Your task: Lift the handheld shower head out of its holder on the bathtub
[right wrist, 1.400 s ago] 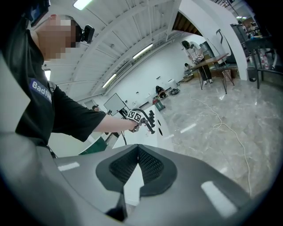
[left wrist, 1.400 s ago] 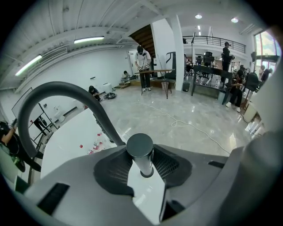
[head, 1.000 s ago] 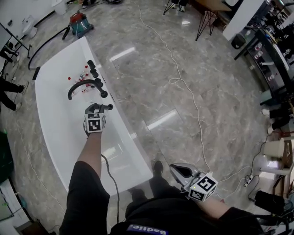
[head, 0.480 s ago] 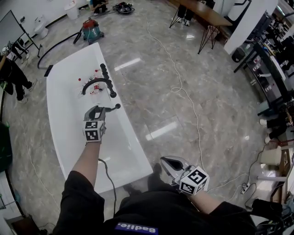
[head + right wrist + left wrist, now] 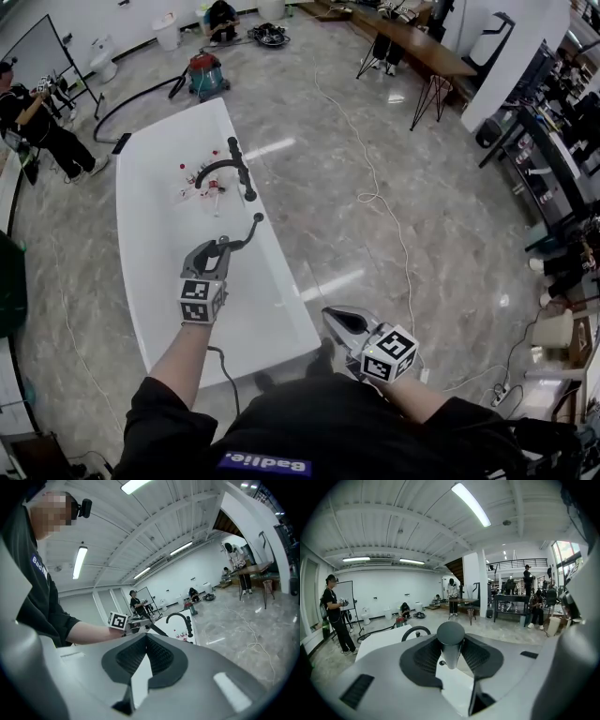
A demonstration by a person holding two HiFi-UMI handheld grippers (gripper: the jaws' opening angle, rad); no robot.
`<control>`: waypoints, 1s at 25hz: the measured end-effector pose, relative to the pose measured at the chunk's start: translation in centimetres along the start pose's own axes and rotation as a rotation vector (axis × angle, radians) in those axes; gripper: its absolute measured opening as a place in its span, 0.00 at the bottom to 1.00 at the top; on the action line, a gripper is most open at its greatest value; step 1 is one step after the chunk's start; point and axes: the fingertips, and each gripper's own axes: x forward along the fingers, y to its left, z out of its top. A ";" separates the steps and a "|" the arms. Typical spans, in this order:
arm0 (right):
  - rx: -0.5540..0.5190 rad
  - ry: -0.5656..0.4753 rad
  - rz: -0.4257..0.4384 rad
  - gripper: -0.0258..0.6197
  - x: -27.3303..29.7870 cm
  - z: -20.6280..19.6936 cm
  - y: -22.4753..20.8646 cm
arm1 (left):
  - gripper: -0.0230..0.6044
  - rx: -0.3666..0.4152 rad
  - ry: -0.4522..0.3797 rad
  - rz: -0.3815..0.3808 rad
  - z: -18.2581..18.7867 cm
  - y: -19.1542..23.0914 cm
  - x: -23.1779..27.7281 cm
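Jaws of the left gripper point(image 5: 219, 248) are clamped on the shower head point(image 5: 251, 225), since raised above the bathtub point(image 5: 141, 159) rim, centre left: lift judged essentially done. Right gripper point(image 5: 336, 323) is held closed, empty.

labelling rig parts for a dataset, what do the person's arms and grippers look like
The left gripper and right gripper have light grey shells, dark ribbed fingers, and each a white cube of black square markers. A black cable hangs under the left forearm. Short black sleeves.
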 end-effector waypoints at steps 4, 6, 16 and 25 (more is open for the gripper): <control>-0.027 -0.004 0.012 0.04 0.6 1.0 1.5 | 0.25 0.004 -0.043 -0.033 0.7 -1.3 -4.2; -0.036 0.001 0.020 0.04 0.7 1.2 2.4 | 0.25 -0.014 -0.062 -0.044 1.1 -2.4 -6.4; -0.078 0.041 0.064 0.04 2.9 0.0 6.8 | 0.25 -0.022 -0.188 -0.112 3.6 -8.2 -17.5; -0.096 0.065 0.105 0.04 4.1 -1.5 10.0 | 0.25 -0.064 -0.198 -0.160 2.1 -11.6 -23.6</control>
